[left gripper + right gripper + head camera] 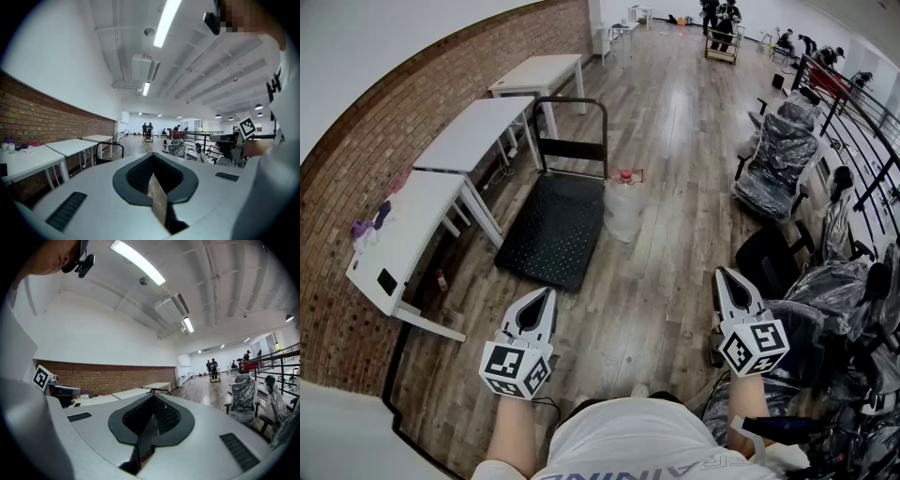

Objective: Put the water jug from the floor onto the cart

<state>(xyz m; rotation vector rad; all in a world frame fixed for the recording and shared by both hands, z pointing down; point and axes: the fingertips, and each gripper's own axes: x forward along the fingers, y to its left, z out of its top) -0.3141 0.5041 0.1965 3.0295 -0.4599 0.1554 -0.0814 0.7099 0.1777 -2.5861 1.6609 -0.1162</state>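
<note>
The water jug (623, 208), clear with a red cap, stands on the wooden floor against the right edge of the black flat cart (551, 228). The cart's upright handle (572, 122) is at its far end and also shows in the left gripper view as a cart handle (110, 148). My left gripper (548, 294) and right gripper (722, 273) are held close to my body, well short of the jug, both pointing forward. Both are shut with nothing between their pads, seen again as the left gripper (152, 157) and the right gripper (153, 398). Neither gripper view shows the jug.
White tables (473, 131) line the brick wall (356, 178) on the left. Plastic-wrapped chairs (780, 155) and a dark railing (862, 141) fill the right side. People with a trolley (722, 28) stand at the far end of the hall.
</note>
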